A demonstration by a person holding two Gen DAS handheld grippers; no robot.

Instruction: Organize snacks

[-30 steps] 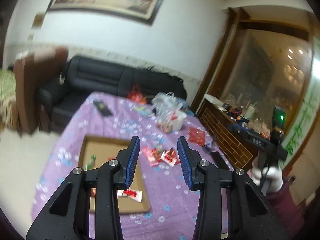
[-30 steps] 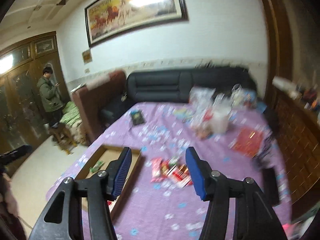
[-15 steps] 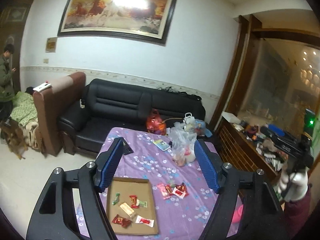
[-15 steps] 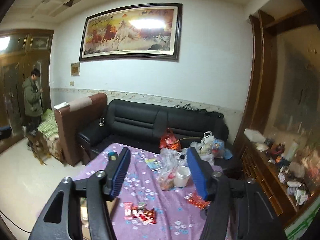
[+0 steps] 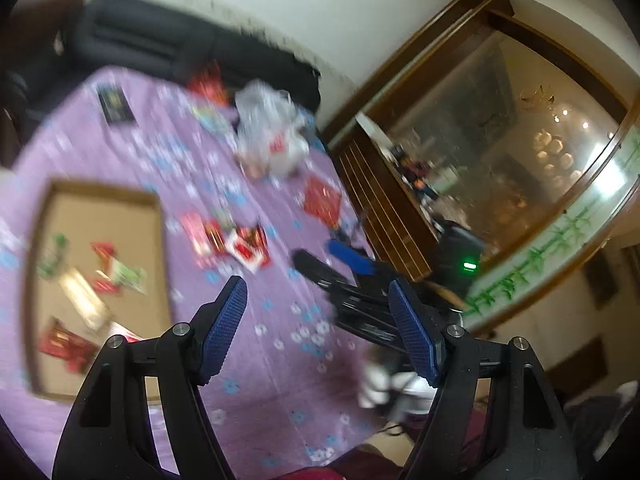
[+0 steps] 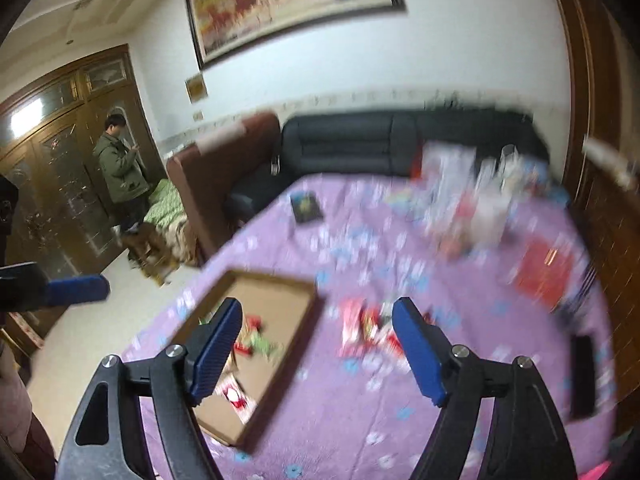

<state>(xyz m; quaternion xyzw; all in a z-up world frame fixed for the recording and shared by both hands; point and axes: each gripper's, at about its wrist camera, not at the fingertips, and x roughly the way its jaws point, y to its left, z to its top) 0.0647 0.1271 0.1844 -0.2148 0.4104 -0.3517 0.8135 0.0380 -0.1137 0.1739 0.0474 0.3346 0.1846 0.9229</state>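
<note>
Left gripper (image 5: pixel 316 316): jaws set wide apart, nothing between the blue pads; it hangs above the purple flowered tablecloth (image 5: pixel 256 344).
Right gripper (image 6: pixel 318 334): jaws opening, nothing between them; it hangs over the same cloth, aimed at the loose snacks.
Cardboard tray (image 6: pixel 298 322): lies flat on the cloth, left of centre in both views; several wrapped snacks (image 5: pixel 100 276) lie inside it.
Loose snacks (image 5: pixel 228 240): red and white packets in a small cluster on the cloth, just right of the tray.
Plastic bags (image 5: pixel 270 128): far side of the table, blurred.
Bystander (image 6: pixel 120 168): stands by the wooden doors.
</note>
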